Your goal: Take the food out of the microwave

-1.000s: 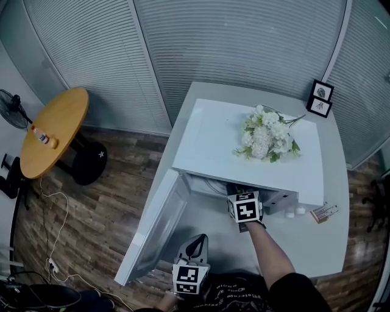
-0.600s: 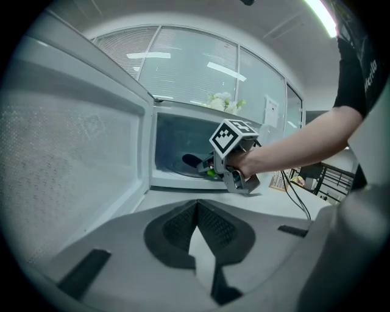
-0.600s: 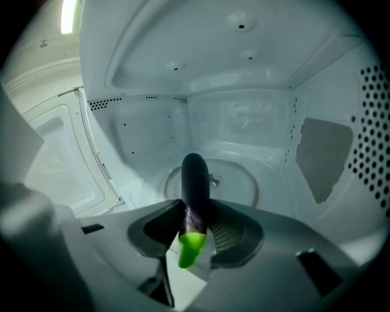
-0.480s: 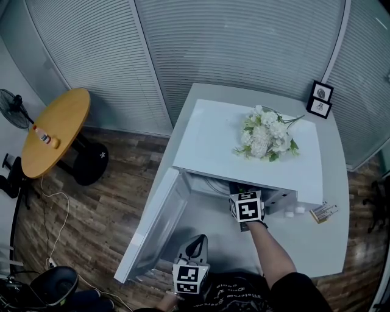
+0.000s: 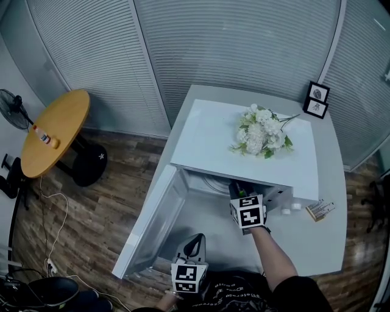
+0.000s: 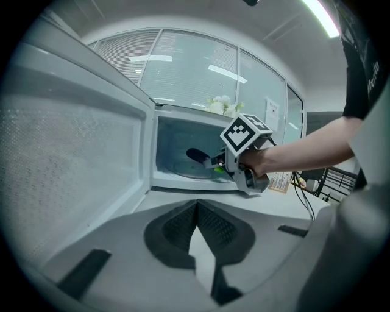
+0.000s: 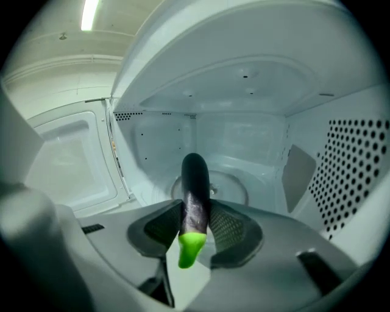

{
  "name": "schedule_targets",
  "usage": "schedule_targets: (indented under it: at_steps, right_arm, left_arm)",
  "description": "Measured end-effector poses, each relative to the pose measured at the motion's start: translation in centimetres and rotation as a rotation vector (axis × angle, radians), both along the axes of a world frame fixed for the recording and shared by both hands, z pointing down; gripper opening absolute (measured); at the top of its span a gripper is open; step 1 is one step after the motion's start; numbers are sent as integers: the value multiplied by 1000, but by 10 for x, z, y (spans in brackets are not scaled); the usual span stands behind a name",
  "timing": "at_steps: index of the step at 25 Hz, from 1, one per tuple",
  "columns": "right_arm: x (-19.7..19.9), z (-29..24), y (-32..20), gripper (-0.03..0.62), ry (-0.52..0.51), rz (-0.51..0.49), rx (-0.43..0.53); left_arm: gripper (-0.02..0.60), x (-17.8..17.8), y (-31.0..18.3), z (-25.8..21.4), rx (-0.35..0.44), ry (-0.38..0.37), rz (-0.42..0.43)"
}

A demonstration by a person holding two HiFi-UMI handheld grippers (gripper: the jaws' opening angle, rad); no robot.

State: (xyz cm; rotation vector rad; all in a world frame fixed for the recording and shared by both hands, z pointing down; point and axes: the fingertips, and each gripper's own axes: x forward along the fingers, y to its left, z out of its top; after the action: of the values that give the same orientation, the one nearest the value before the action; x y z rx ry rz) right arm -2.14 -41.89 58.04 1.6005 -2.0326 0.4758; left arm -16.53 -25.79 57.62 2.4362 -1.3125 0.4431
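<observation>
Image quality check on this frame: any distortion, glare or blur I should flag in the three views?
Head view: wide-angle bowing of the blinds, even light, sharp. Left gripper view: fisheye with dark corners, ceiling light glares. Right gripper view: same fisheye, eggplant sharp, no motion blur.

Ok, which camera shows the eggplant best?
The right gripper view: the eggplant fills the centre, dark body and green stem, between the jaws of the right gripper, which have just closed onto it. The left gripper view shows only its small dark end past that gripper. The head view does not show it clearly.
</observation>
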Motion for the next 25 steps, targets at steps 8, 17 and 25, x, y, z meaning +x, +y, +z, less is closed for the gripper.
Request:
schedule_targets:
  at_steps: [8,17,25]
  right_arm:
    - [1,-11,25,137,15,-9,29]
    - [6,-18,49,137,24,-3,45]
    - [7,-12,72,137,53,-30,30]
  left_arm:
    - [8,2,6,-4,17,-4,4]
    - [8,7,10,-7,29,0,14]
    - [8,13,11,-9,39,6,18]
